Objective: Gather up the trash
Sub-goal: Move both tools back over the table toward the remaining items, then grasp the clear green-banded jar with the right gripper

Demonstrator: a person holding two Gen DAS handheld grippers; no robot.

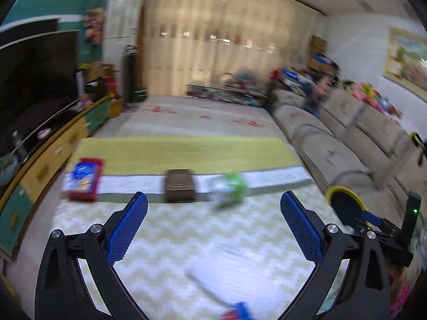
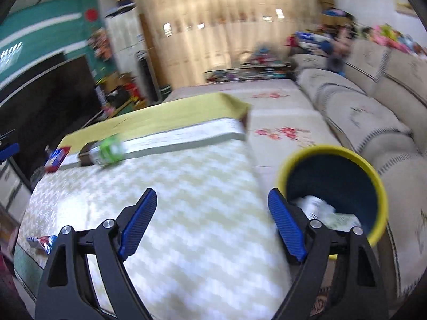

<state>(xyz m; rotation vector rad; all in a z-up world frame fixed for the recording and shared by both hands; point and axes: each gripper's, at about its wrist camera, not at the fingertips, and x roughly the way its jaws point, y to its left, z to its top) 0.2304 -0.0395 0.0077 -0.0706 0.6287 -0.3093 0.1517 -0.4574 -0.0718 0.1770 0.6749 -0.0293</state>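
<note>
Looking down my left tool (image 1: pixel 213 208), I see its blue pads spread wide with nothing between them, only the zigzag-patterned cloth of the desk (image 1: pixel 186 240) below. My right tool (image 2: pixel 212 209) also stands well open and empty, hanging over the same cloth near the desk's right edge.

Trash is scattered on the desk. A crumpled green-and-clear plastic bottle (image 1: pixel 229 189) lies toward the far side of the patterned cloth, just beside a brown box (image 1: pixel 181 186). Further left sits a red-and-blue packet (image 1: pixel 84 182), at the seam where the yellow cloth (image 1: pixel 181 154) begins. Near my left tool's base, a blurred red-and-blue wrapper (image 1: pixel 237 310) lies at the close edge; the right view shows it at the desk's near left corner.

Off the desk's right side stands the yellow-rimmed dark bin (image 2: pixel 333 186), just beside my right tool's right finger, between the desk and the beige sofa (image 2: pixel 373 122). White crumpled paper (image 2: pixel 320 210) already lies inside it. Everything is motion-blurred, so finer detail escapes me.
</note>
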